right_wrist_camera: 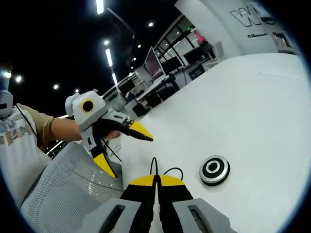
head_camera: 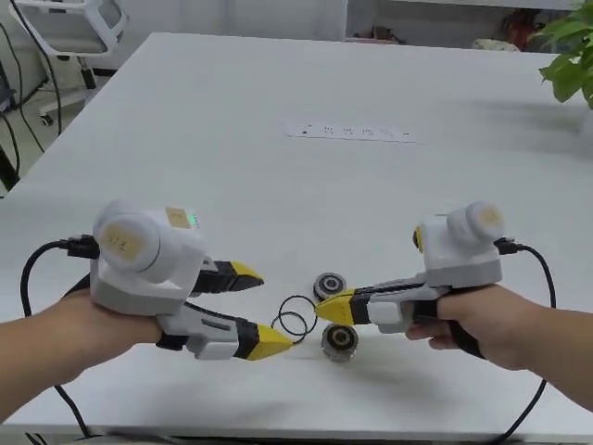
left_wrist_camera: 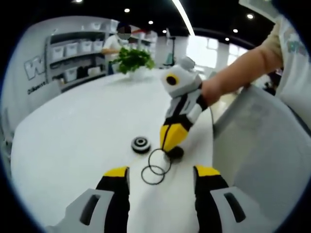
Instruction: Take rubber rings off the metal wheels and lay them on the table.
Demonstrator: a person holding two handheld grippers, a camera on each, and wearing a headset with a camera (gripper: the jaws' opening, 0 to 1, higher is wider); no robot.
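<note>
While wide open, left gripper (head_camera: 273, 311) just before rubber rings (head_camera: 295, 320); right gripper (head_camera: 321, 311) closed beside them.

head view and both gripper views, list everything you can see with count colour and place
round metal wheels: two, silver and black, near the table's front edge, between the grippers
thin black rubber rings: two, black, overlapping, left of the wheels
white table: one, white, under everything
power strip set into the tabletop: one, white, mid-table
leafy plant: one, green, far right corner
office chair: one, white, beyond the far left corner
shelves of bins: one unit, white, background of the left gripper view
left gripper: one, white, black and yellow, jaws open towards the rings
right gripper: one, same colours, jaws shut, tip at the rings' edge
person's hands: two, bare, one on each gripper
</note>
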